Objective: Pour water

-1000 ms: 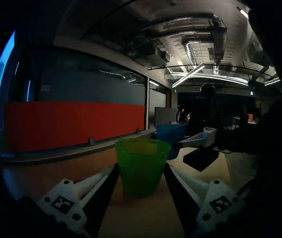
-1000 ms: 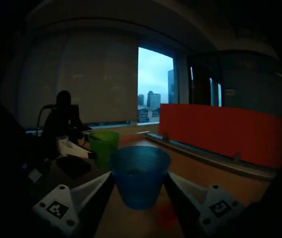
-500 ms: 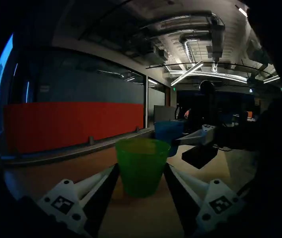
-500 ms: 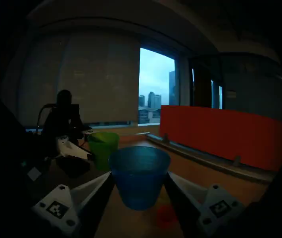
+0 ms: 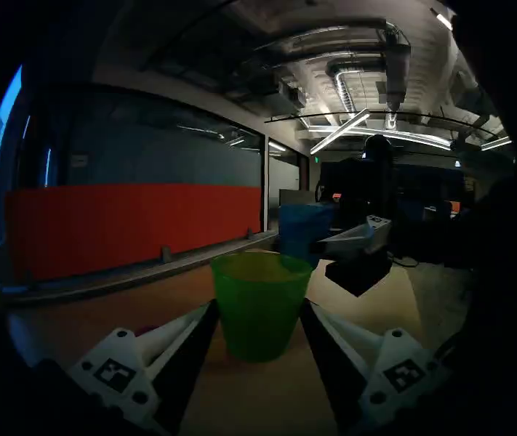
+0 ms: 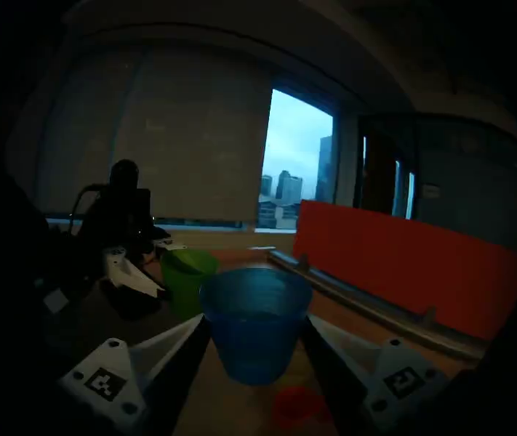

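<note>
Left claw (image 5: 258, 304): pinching the green cup (image 5: 260, 320), one finger pressed on each side wall; cup upright, low over the counter (image 5: 258, 396).
Right claw (image 6: 254, 320): pinching the blue cup (image 6: 255, 341) in the same way; cup upright and, in the left gripper view, carried clear of the counter.
Key relation: in the left gripper view the blue cup sits at 1 o'clock from the green cup, just beyond it, with its base near the green rim's height. In the right gripper view the green cup lies at 10 o'clock, farther off and lower.
Axes: both cups stand with long axes vertical. A pour would probably need the blue cup tipped toward 10 o'clock, lip over the green mouth.
Cups: tapered, thin-walled, translucent plastic with smooth sides and open round rims. The water level is unclear in the dim light.
Counter: flat, matte, wood-toned; a small blurred red thing (image 6: 294, 405) lies at 6 o'clock below the blue cup.
</note>
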The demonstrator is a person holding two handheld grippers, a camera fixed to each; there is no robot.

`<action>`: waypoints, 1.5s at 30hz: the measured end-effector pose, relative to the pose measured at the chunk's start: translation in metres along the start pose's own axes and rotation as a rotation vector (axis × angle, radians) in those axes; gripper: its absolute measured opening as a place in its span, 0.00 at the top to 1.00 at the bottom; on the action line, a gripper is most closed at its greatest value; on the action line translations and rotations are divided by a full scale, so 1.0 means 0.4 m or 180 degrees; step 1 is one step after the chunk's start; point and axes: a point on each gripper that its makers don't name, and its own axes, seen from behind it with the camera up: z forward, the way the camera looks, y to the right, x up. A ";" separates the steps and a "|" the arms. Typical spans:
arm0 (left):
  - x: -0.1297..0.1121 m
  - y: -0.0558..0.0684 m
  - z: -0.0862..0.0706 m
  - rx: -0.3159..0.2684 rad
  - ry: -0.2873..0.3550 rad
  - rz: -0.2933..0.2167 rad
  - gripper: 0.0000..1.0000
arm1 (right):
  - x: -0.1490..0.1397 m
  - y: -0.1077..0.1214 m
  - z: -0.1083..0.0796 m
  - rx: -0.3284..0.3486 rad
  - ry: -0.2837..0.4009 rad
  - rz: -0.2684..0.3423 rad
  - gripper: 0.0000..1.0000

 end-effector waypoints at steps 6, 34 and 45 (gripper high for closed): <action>-0.007 0.005 -0.006 -0.0038 -0.0017 0.0005 0.20 | 0.011 -0.005 0.014 0.0048 -0.0035 -0.0184 0.15; -0.005 -0.001 -0.017 -0.0054 0.0064 -0.0071 0.20 | 0.101 0.011 0.083 0.0148 -0.0140 -0.1164 0.15; -0.009 0.003 -0.022 -0.0060 0.0069 -0.0066 0.20 | 0.117 0.021 0.111 0.0161 -0.0191 -0.1450 0.15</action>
